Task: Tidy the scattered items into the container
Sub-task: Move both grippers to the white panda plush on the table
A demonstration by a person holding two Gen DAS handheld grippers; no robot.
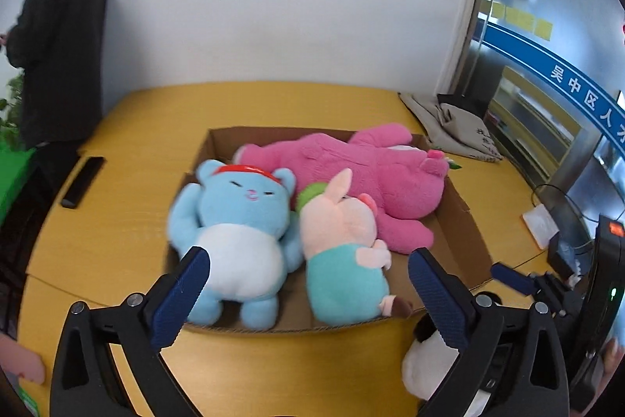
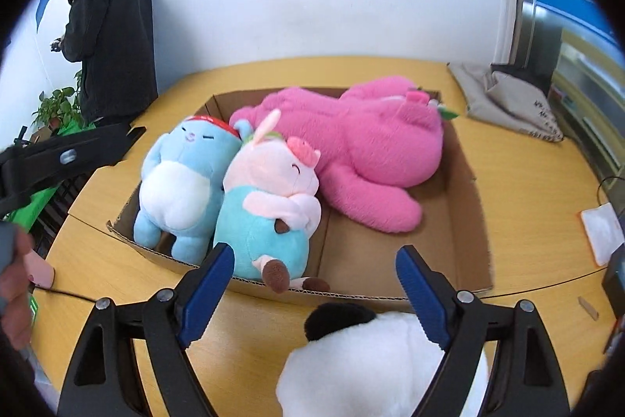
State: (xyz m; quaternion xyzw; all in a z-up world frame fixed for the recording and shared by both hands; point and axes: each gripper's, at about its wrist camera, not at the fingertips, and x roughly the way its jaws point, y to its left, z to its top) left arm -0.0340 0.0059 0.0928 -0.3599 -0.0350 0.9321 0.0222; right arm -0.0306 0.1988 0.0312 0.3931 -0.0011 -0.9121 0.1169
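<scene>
Yellow wood runs under everything on this desk (image 2: 519,182), where an open cardboard box (image 2: 465,221) already holds a blue bear (image 2: 179,182), a small pig (image 2: 269,198) and a big pink bear (image 2: 363,151), while one white and black plush toy (image 2: 375,366) lies outside, just beside the box's near wall. Both tools stand wide open and empty, the left tool (image 1: 308,284) over the box and the right tool (image 2: 314,284) over the plush toy. The right tool looks better placed: it should probably drop lower, close around the toy's body, then carry it over the wall into the bare corner beside the pig.
</scene>
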